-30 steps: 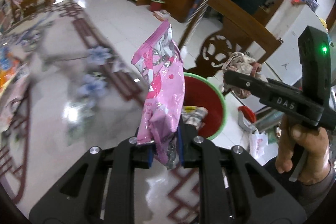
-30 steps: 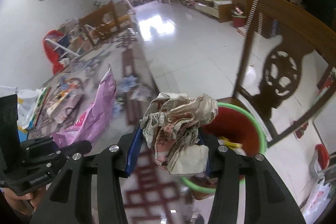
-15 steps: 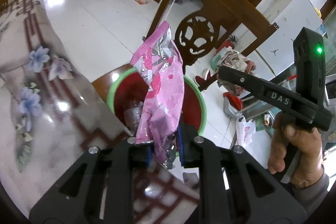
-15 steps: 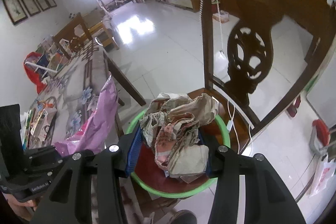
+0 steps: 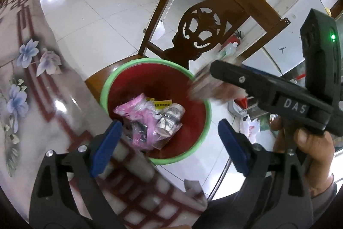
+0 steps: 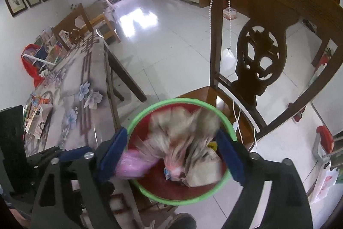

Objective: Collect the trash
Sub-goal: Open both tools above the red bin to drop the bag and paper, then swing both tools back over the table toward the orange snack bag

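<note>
Right tool [image 6: 171, 153] opening, crumpled paper [image 6: 188, 143] between (blurred)

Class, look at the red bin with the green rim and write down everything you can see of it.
The bin is a round, open-topped tub, red inside with a bright green rim, and looks like plastic. It stands upright on the wooden seat of a chair, close beside the table edge. Inside lie a pink wrapper, a yellow-labelled packet and a small can. In the right wrist view a crumpled paper wad, blurred, is over its mouth. Neither gripper touches the bin.
</note>
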Motion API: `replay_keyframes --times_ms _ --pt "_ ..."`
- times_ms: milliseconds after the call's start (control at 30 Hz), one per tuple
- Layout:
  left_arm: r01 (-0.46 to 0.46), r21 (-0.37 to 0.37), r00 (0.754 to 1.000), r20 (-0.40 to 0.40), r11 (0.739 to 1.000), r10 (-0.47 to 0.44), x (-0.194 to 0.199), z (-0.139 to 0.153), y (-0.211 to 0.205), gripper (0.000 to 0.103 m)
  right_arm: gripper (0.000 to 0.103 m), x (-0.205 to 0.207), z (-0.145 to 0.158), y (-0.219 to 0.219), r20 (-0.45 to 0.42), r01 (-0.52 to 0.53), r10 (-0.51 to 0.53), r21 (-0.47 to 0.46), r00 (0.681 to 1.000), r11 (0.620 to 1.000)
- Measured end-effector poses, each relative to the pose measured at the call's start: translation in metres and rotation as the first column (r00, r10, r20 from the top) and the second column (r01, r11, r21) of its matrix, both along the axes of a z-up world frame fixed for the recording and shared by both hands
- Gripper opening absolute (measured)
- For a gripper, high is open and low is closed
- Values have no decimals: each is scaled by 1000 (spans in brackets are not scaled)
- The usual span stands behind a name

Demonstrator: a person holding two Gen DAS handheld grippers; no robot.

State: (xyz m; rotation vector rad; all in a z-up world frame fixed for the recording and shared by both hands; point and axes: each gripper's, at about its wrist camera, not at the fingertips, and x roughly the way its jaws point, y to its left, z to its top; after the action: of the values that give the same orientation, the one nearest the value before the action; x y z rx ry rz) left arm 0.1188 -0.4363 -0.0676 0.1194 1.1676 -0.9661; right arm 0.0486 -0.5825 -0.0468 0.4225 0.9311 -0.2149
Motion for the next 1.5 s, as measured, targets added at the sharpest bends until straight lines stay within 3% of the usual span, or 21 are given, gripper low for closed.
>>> replay_keyframes --times_ms 233,567,767,1033,1167,1300,1500 --pt "-46 12 999 0 999 46 6 0 27 97 94 1 6 4 22 8 -8 -6 1000 1000" --pt "-115 32 992 60 993 113 10 16 57 97 95 10 9 23 23 -5 5 -28 1000 1000" --pt "-163 14 981 108 987 161 11 35 91 97 95 26 24 57 53 -45 47 -41 997 998" --pt "-272 -5 953 139 962 270 17 50 168 97 95 59 43 125 94 -163 167 -42 981 986" --pt "-353 -9 926 143 936 351 24 55 226 97 95 77 45 166 94 -237 240 -39 966 971" --pt "-450 -11 883 141 893 447 36 57 286 97 95 93 41 206 78 -304 307 -46 949 952" --pt "-598 -22 795 113 801 596 61 59 375 97 95 111 33 259 53 -385 387 -47 921 922"
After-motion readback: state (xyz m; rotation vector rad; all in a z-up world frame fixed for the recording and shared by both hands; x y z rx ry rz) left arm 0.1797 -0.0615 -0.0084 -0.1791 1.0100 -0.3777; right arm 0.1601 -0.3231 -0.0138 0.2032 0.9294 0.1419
